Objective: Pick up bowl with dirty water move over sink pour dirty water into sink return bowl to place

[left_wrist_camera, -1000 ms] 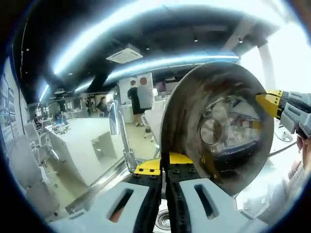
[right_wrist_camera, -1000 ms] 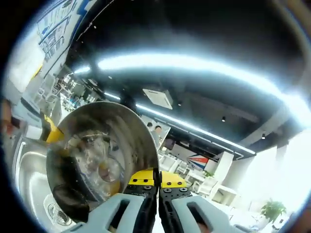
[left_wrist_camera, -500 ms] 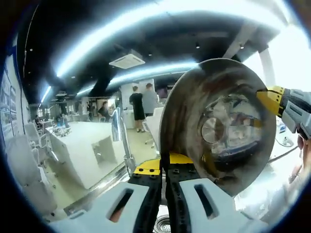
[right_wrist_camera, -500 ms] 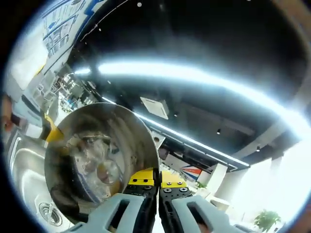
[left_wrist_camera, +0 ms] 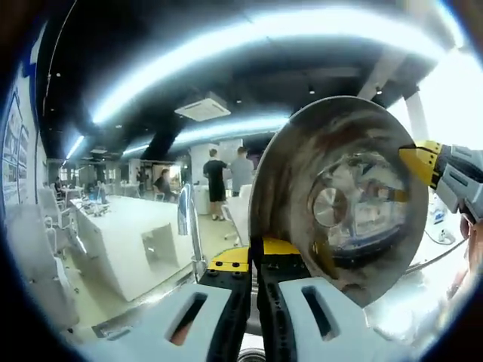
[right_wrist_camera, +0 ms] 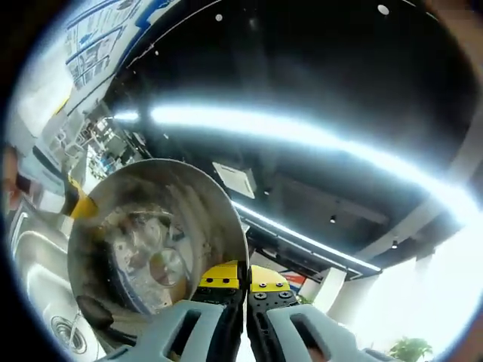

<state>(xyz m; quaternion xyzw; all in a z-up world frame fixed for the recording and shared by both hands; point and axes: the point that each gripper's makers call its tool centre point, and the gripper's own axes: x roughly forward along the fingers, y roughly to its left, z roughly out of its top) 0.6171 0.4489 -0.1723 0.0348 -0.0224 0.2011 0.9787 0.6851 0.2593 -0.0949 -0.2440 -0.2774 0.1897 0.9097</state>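
In the right gripper view, the dark water pooled in the bowl [right_wrist_camera: 151,256] has thinned to a small patch at 7 o'clock of its inside. The sink [right_wrist_camera: 34,294] drain has slid toward 7 o'clock. In the left gripper view, the faucet [left_wrist_camera: 189,226] now stands more upright.

Left claw [left_wrist_camera: 253,260] clamped tight, right claw [right_wrist_camera: 246,279] clamped tight, both raised

The left gripper [left_wrist_camera: 253,265] has two pale grey fingers [left_wrist_camera: 189,317], each with a long slot cut through it, black along the inner edges and capped in yellow with small dark screws. The right gripper [right_wrist_camera: 246,283] is built alike: grey slotted fingers [right_wrist_camera: 181,330], black inner edges, yellow screw-studded tips.
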